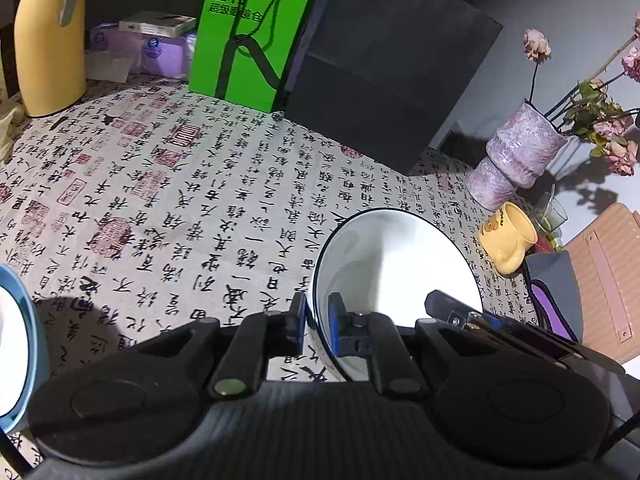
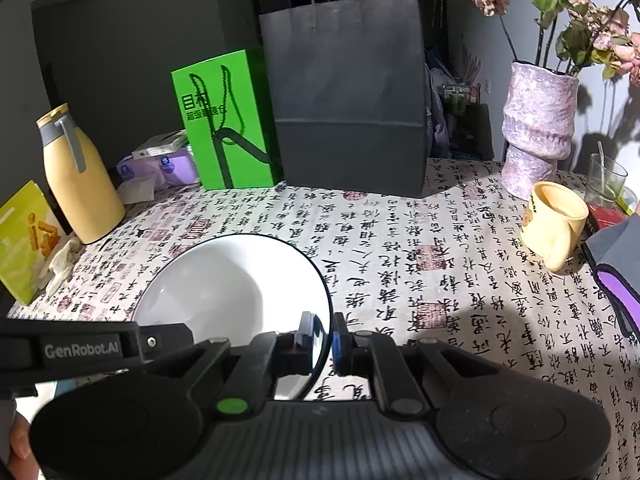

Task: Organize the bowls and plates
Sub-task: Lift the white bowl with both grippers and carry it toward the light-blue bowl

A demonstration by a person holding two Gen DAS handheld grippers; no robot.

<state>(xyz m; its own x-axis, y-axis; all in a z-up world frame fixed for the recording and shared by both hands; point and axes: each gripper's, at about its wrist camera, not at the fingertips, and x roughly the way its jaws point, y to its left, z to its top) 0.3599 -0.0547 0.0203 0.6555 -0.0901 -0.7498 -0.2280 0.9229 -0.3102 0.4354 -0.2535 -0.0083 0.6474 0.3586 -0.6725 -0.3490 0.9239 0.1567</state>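
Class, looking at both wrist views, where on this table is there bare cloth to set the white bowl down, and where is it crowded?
Free: the wide patch of tablecloth between the yellow bottle, the green box and the white bowl. Also cloth in front of the dark bag. Crowded: the right edge, with vase, yellow mug and glass.

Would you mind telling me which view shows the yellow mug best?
The right wrist view: the yellow mug appears larger, with its open mouth and handle visible. The left wrist view shows it smaller, near the frame's right side.
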